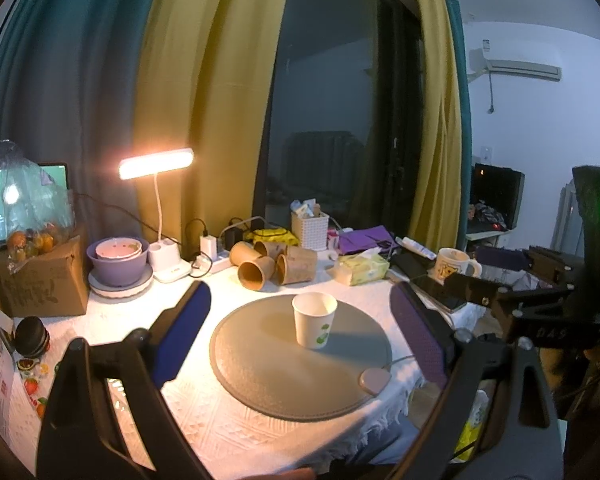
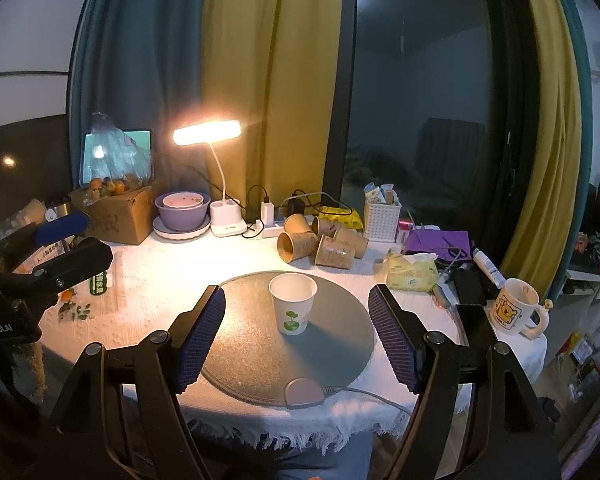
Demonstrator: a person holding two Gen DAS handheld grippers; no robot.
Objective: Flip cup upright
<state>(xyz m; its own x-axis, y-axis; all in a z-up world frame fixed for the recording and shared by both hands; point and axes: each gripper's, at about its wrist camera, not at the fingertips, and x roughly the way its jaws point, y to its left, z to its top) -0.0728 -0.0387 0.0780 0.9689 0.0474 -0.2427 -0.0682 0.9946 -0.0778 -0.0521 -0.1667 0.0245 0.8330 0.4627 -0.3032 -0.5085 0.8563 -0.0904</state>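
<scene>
A white paper cup with a green leaf print stands upright, mouth up, on a round grey mat. It also shows in the right wrist view on the mat. My left gripper is open and empty, with the cup between and beyond its fingers. My right gripper is open and empty, its blue pads on either side of the cup and nearer the table's front edge. Neither gripper touches the cup.
Several brown paper cups lie on their sides behind the mat. A lit desk lamp, purple bowls, a cardboard box, a tissue pack, a bear mug and a white basket ring the table.
</scene>
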